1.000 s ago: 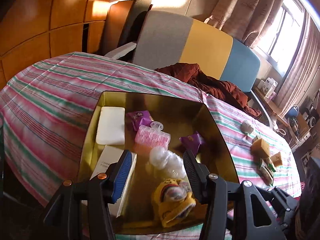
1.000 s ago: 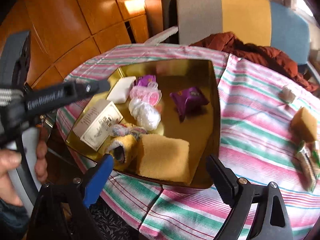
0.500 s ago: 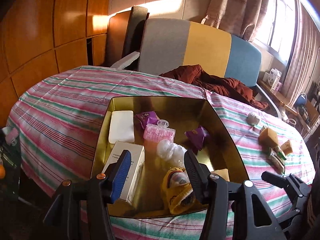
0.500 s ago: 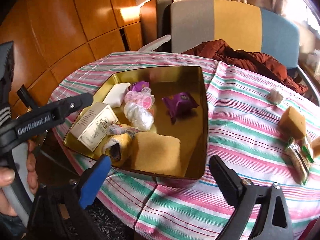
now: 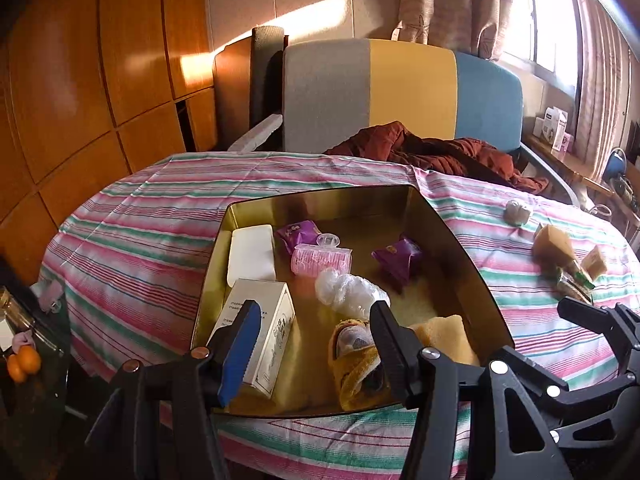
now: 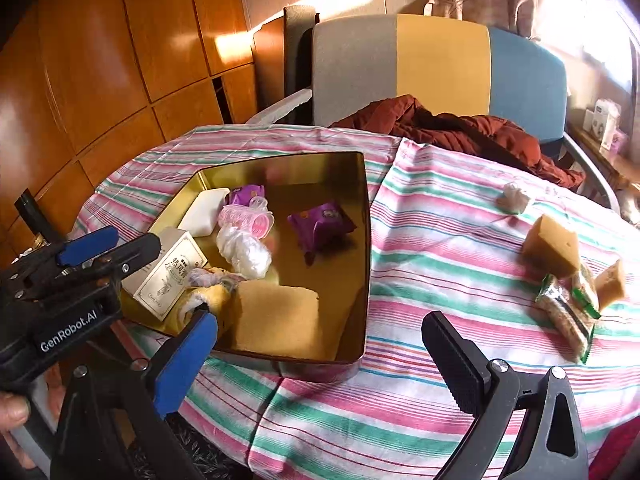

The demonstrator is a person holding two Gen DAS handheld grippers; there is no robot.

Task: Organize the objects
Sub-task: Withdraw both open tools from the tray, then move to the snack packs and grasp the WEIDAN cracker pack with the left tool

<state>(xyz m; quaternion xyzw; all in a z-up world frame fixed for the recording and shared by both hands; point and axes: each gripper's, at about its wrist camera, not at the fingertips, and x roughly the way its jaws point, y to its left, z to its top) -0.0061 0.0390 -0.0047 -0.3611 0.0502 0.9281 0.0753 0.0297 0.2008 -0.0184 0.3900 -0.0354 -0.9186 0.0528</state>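
Gold tray [image 5: 460, 240]: on the striped tablecloth [image 5: 140, 232], in front of and below both grippers, holding most of the items
Inside the tray: white bar [image 5: 251, 254] by the far left wall; cream carton [image 5: 264, 332] nearer; pink hair roller [image 5: 322, 260] mid-tray; two purple packets [image 5: 398, 258] [image 5: 295, 233]; crumpled clear plastic [image 5: 350, 294]; yellow plush toy [image 5: 356, 364] at the near edge; flat yellow sponge [image 6: 280, 320] in the near right corner
Left gripper [image 5: 312, 344]: fingers spread apart, nothing between them; blue pad over the carton in that view, black finger over the plush toy, touching neither as far as visible
Right gripper [image 6: 320, 356]: fingers wide apart, empty; blue fingertip just at the tray's near rim beside the sponge, black finger above bare cloth to the right of the tray
Outside the tray: sponge block [image 6: 552, 244], smaller sponge piece [image 6: 610, 284], green-and-white snack packet [image 6: 568, 312] and small white object [image 6: 514, 198], all on the cloth, well to the right of the tray
Pose: left gripper held low at the near tray edge, pointing into the tray; right gripper beside it on the right, aimed across the tray's right corner; hand [image 6: 12, 416] partly seen at the left gripper's handle
Behind: red-brown garment [image 5: 432, 152] on a grey, yellow and blue chair [image 5: 400, 92]
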